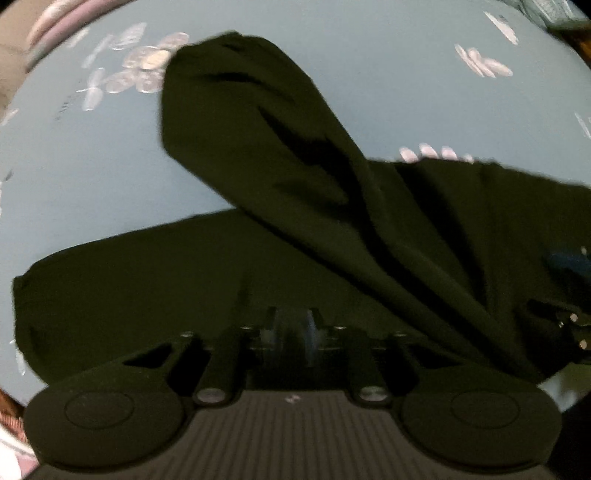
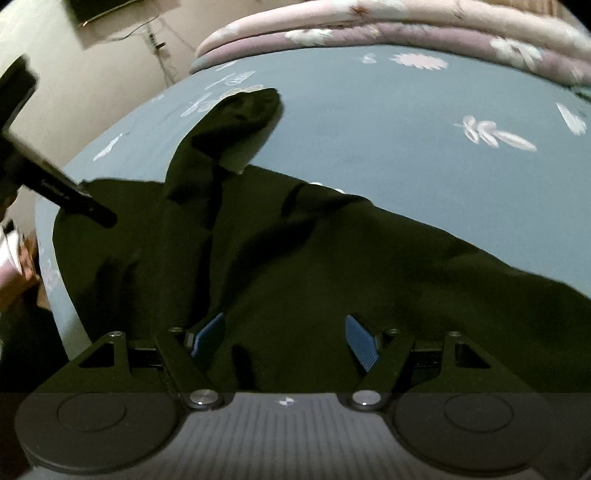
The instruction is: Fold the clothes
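Dark garment (image 2: 332,266) spread over the near half of a blue floral bedsheet (image 2: 388,122), with one sleeve (image 2: 229,125) reaching toward the far left. In the right wrist view, my right gripper (image 2: 284,339) hovers at the near edge of the cloth with its blue-padded fingers (image 2: 360,341) spread wide apart, the fabric lying between them but not pinched. My left gripper (image 1: 291,332) has its fingers drawn together at the centre of its own view; they seem to be pinching a fold of the garment, though dark cloth and blur keep me from being sure. Its black body (image 2: 55,184) enters the right wrist view from the left, over the garment's left part. A folded pink quilt (image 2: 369,22) lies along the far edge of the bed.
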